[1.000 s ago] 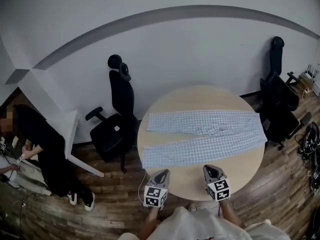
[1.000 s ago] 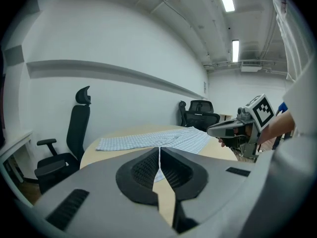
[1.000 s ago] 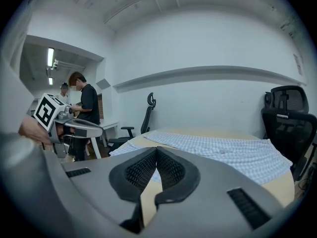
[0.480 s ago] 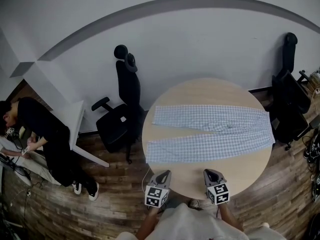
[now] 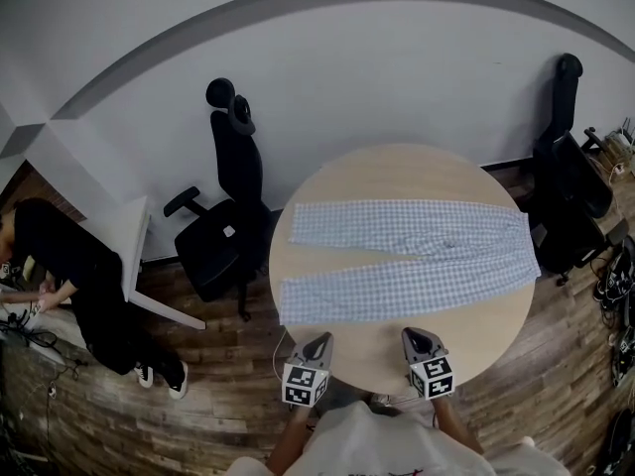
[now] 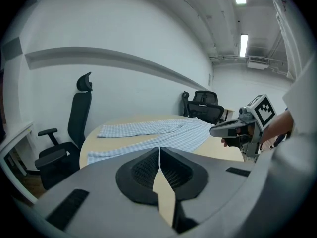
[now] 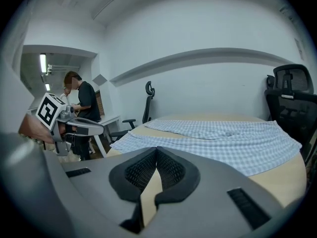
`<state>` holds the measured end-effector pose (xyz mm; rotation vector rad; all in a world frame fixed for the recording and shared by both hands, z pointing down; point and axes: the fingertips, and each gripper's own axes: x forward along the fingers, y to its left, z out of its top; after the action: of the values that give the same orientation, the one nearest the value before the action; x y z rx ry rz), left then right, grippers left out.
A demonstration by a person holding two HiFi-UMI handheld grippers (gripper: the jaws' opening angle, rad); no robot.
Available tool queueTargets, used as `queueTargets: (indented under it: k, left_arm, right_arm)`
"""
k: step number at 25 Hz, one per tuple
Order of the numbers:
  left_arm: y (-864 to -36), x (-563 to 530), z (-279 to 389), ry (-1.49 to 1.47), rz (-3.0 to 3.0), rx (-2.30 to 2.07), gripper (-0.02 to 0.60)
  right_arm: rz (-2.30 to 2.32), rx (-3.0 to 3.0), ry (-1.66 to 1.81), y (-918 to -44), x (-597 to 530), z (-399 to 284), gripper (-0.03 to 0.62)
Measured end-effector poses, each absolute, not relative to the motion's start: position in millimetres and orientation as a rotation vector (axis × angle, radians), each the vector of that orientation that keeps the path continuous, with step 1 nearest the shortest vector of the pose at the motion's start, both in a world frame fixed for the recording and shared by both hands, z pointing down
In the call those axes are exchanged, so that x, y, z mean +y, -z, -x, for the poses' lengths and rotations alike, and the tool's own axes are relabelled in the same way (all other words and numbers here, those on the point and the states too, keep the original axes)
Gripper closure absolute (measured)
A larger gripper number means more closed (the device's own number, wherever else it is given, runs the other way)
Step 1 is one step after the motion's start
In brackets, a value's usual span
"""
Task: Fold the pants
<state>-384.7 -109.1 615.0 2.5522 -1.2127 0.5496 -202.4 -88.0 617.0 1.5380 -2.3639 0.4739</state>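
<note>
Blue-and-white checked pants (image 5: 407,261) lie spread flat across the round wooden table (image 5: 397,177), waist at the right, both legs running to the left. They show in the left gripper view as the pants (image 6: 163,133) and in the right gripper view as the pants (image 7: 223,135). My left gripper (image 5: 319,340) and right gripper (image 5: 414,334) hover side by side over the table's near edge, short of the cloth. Both are shut with nothing between the jaws. The left gripper (image 6: 159,150) and right gripper (image 7: 156,150) each show their jaws pressed together.
A black office chair (image 5: 223,226) stands at the table's left, another chair (image 5: 571,186) at its right. A person in black (image 5: 69,276) bends over a white desk (image 5: 129,246) at far left. Cables lie on the wood floor at the right.
Both grippers have sunk a little toward the table's near edge. The head view has shifted slightly. The pants have not moved.
</note>
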Motion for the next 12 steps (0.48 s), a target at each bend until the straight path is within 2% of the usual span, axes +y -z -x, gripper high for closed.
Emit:
queueTargets:
  k: [12]
  left_arm:
    - [-602.5,-259.0,402.8,-0.554,-2.634,-1.165,0.544]
  right_arm:
    - [-1.628,-2.288,-0.394,-594.7,-214.3,184.6,0.565]
